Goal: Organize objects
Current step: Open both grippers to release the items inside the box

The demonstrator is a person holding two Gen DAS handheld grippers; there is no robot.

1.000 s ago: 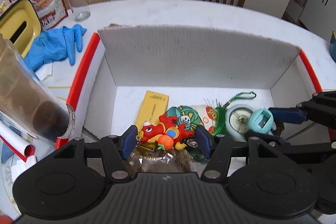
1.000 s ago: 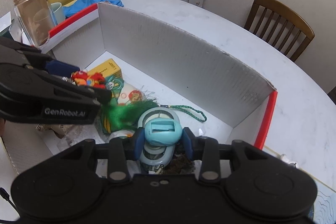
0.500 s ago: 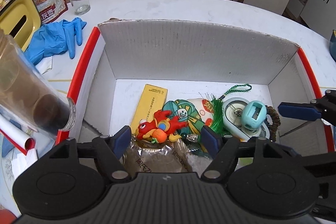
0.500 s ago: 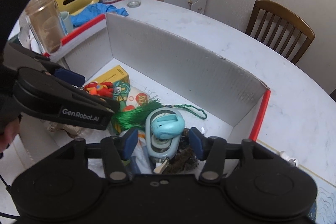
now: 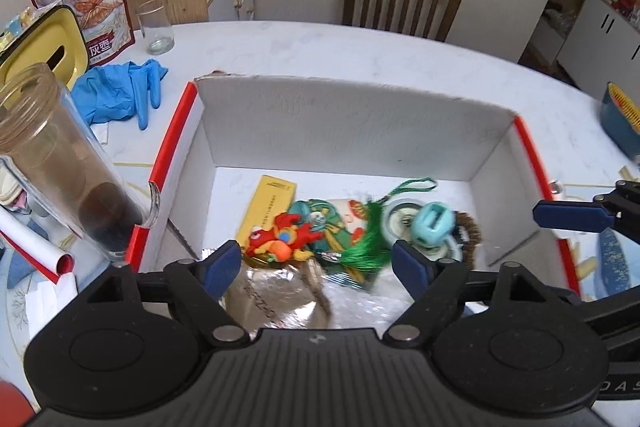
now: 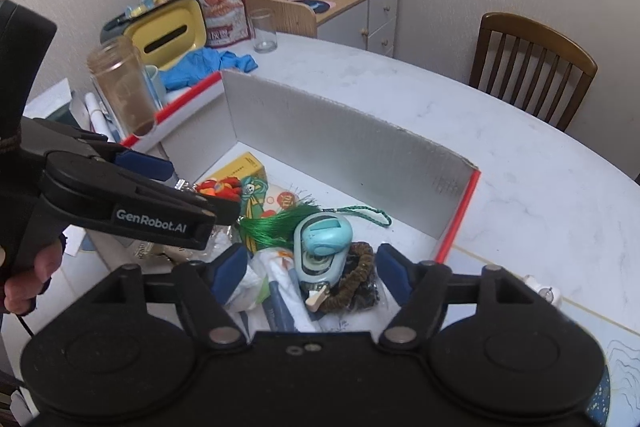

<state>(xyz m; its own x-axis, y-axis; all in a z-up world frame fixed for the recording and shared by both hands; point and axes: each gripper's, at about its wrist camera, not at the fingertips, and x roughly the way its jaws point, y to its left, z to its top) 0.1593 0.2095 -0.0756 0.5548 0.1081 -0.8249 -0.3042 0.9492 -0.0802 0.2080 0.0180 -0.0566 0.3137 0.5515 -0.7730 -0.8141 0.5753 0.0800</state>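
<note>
1. The left gripper [image 5: 316,265] stands wide with nothing between its pads; its jaws have just been opening, and the red toy [image 5: 282,237] lies loose in the box [image 5: 352,123] below it.
2. The right gripper [image 6: 308,269] is also wide and empty, its jaws having just been opening above the blue tape dispenser [image 6: 324,243], which rests on the pile by the brown hair tie [image 6: 354,281].
3. Risk: the dispenser sits tilted on loose things, so it could slide or roll if the pile is nudged.
4. Risk: the green tassel [image 5: 366,241] and its cord lie across neighbouring items; a fingertip passing low could snag it and drag things out.
5. Risk: the tall jar [image 5: 60,163] stands just beside the box's left wall, near the left gripper's path, and a sideways swing could tip it.
</note>
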